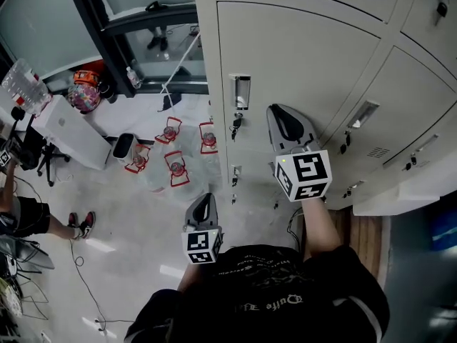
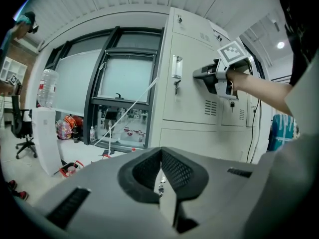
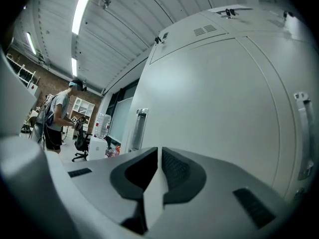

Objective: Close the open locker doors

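Observation:
Pale grey lockers (image 1: pixel 307 63) fill the right of the head view. My right gripper (image 1: pixel 280 111) is shut with nothing in it, and its tip rests on or just off a closed door, right of the recessed handle (image 1: pixel 240 91). The right gripper view shows that door (image 3: pixel 214 98) close ahead of the shut right gripper (image 3: pixel 159 153), with the handle (image 3: pixel 139 128) to the left. My left gripper (image 1: pixel 205 199) hangs lower, away from the lockers, shut and empty. From the left gripper (image 2: pixel 160 156), I see the right gripper (image 2: pixel 199 73) against the door (image 2: pixel 192 83). A pale panel (image 1: pixel 400 191) juts out at lower right, possibly an open door.
Several water jugs with red handles (image 1: pixel 175 156) lie on the floor left of the lockers. A white box (image 1: pixel 71 131) and an office chair (image 1: pixel 43 159) stand further left. A person's legs (image 1: pixel 28 216) show at the left edge. A black cable (image 1: pixel 293 224) hangs by the lockers.

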The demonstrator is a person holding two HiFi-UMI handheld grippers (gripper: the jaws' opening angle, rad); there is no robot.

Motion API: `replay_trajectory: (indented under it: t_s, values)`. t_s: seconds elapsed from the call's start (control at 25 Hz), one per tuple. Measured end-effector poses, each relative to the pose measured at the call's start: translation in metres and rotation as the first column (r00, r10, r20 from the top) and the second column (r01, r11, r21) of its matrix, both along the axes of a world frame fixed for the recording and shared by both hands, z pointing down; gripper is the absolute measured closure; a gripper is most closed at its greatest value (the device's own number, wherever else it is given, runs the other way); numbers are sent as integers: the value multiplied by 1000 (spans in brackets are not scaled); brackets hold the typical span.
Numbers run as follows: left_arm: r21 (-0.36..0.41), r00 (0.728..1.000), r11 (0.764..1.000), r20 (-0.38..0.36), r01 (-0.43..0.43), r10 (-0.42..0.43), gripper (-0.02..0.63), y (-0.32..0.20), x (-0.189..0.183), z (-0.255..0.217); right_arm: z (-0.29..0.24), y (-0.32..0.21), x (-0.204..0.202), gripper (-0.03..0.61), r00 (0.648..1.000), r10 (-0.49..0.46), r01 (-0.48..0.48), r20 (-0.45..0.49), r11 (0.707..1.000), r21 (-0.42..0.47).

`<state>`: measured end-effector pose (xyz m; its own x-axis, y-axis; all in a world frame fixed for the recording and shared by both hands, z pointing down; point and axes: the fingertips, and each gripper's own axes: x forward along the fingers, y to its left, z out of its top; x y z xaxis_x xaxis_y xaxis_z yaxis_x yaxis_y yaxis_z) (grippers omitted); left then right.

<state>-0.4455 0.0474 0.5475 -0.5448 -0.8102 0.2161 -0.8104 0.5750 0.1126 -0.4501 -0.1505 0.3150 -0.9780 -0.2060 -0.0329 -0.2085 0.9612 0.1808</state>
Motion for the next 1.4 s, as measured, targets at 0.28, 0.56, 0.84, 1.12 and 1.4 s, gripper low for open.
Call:
replay_trajectory:
  t_s: [0.28, 0.56, 0.84, 1.12, 1.4]
  values:
    - [77, 999, 997, -31, -20, 22, 605, -5, 8, -17, 30, 20, 28, 554, 1000, -13, 14, 12, 999, -31]
    - [104, 997, 993, -44, -63, 68, 606, -11, 24, -24, 95, 31, 80, 563, 999, 50, -45, 21, 984, -174]
    - [102, 993, 990, -44, -102, 107, 606, -18, 37, -25, 162, 44, 120, 574, 991, 102, -120, -89, 967, -224]
    - [88, 991, 987, -7, -134, 135, 606, -28, 48, -27, 173, 49, 134, 574, 985, 128, -150, -113, 965, -214]
    - [85, 989, 985, 2, -149, 150, 606, -36, 55, -29, 174, 53, 135, 574, 987, 115, -136, -114, 971, -196]
